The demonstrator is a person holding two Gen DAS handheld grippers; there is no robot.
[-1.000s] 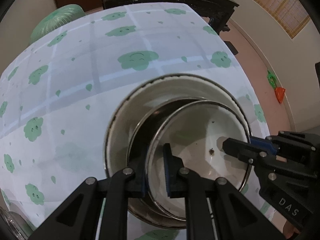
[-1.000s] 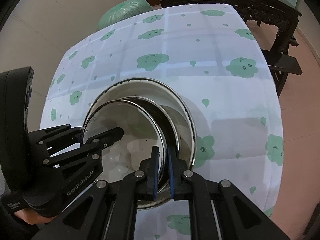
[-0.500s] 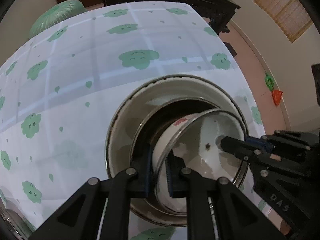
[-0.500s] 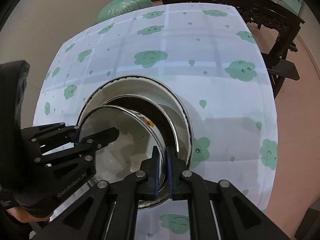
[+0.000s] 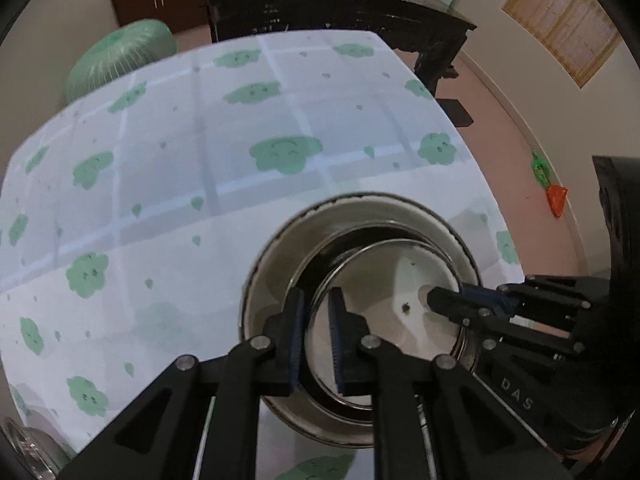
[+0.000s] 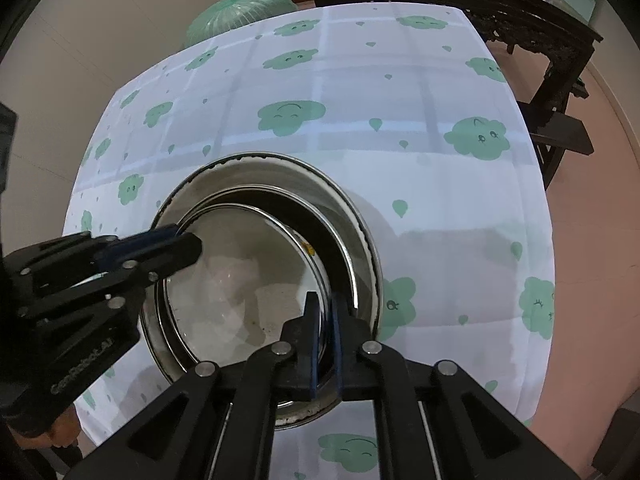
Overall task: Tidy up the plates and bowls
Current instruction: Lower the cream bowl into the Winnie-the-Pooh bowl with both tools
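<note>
Three bowls sit nested on the cloud-print tablecloth [image 5: 160, 168]. The big steel outer bowl [image 5: 267, 280] [image 6: 280, 172] holds a darker middle bowl [image 5: 320, 258] [image 6: 320, 236]. Innermost is a small bowl [image 5: 392, 312] [image 6: 240, 288] with a white inside and a steel rim. My left gripper [image 5: 318, 334] is shut on its left rim and also shows in the right wrist view [image 6: 180, 248]. My right gripper [image 6: 324, 336] is shut on the opposite rim and appears at the right of the left wrist view [image 5: 460, 304]. The small bowl lies nearly level.
A green mesh dome [image 5: 120, 56] [image 6: 240, 8] stands beyond the table's far left corner. A dark carved wooden table [image 5: 340, 12] [image 6: 520, 12] is behind. A steel item [image 5: 28, 448] pokes in at the near left. The cloth's right edge drops to a pink floor with an orange toy [image 5: 557, 200].
Half a second ago the small bowl was tipped, its patterned outer wall showing; now it lies nearly level inside the nest. Both grippers have kept their hold on its rim.
</note>
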